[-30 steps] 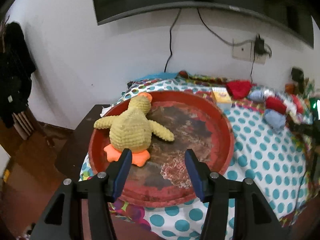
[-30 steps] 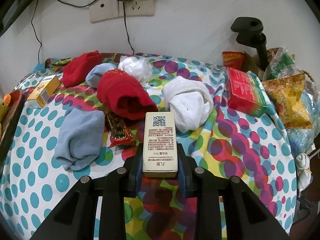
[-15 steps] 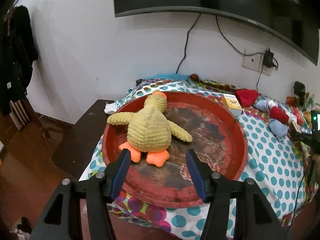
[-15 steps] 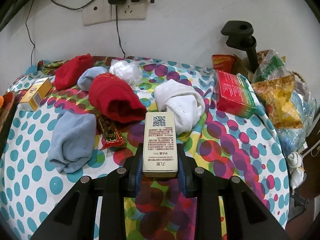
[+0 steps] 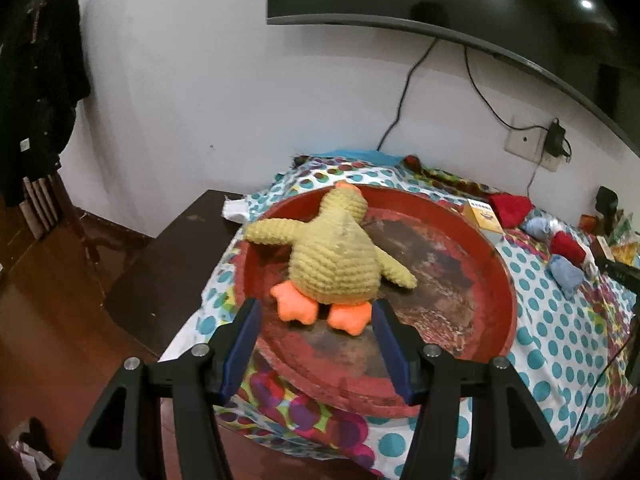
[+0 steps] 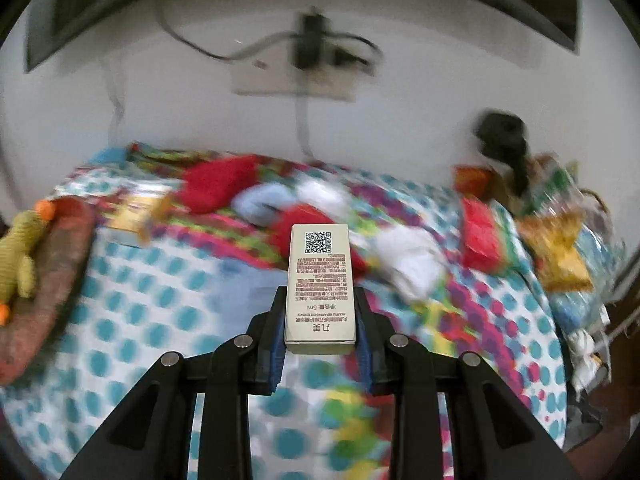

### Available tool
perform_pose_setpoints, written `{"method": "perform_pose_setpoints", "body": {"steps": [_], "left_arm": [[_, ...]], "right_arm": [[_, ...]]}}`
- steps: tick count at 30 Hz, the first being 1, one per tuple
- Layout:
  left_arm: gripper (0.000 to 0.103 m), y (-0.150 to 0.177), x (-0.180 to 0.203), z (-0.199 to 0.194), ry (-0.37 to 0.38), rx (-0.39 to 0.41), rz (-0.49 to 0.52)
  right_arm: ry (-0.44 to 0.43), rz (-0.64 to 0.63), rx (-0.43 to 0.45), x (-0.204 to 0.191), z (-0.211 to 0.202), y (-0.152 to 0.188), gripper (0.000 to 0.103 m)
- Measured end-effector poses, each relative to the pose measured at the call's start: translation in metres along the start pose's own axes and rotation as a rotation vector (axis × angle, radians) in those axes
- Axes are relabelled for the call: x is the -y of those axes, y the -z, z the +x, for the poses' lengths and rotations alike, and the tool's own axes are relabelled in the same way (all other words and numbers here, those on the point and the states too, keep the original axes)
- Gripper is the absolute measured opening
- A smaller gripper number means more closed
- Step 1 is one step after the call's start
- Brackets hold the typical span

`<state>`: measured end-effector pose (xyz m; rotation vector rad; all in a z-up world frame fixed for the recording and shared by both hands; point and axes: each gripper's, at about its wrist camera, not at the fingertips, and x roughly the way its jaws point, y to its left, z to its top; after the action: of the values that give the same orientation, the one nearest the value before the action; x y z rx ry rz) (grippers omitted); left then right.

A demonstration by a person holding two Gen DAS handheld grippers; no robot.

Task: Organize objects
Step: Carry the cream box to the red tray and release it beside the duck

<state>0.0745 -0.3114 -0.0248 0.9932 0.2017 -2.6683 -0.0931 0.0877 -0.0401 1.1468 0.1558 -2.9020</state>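
while the right gripper is clamped on the lower half of the small cream box, which stands clear above the spotted cloth, the left gripper has its jaws wide apart with nothing between them, poised just short of the orange feet of the yellow plush duck lying in the red tray. judged from this, the step in hand is carrying the box toward the tray at the left of the right wrist view; the grip is low and the box protrudes far, so it should be kept level, brought in over the rim, and set on bare tray floor beside the duck, with the left gripper kept out of the path.
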Motion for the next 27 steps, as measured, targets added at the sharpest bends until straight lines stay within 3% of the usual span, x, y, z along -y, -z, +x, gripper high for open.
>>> {"method": "perform_pose_setpoints", "body": {"steps": [7, 16, 20, 27], "left_arm": [[0.059, -0.001, -0.03, 0.001, -0.044, 0.004, -0.061], [0.059, -0.001, -0.054, 0.007, -0.073, -0.018, -0.12], [0.059, 0.001, -0.068, 0.012, -0.066, -0.034, -0.166], [0.059, 0.003, -0.082, 0.016, -0.047, -0.048, -0.222]], "right_arm": [[-0.184, -0.14, 0.025, -0.109, -0.018, -0.029, 0.028], [-0.415, -0.274, -0.132, -0.254, 0.008, -0.039, 0.028], [-0.428, -0.315, -0.197, -0.3, 0.03, -0.042, 0.028], [-0.374, -0.329, -0.252, -0.336, 0.072, -0.051, 0.028]]}}
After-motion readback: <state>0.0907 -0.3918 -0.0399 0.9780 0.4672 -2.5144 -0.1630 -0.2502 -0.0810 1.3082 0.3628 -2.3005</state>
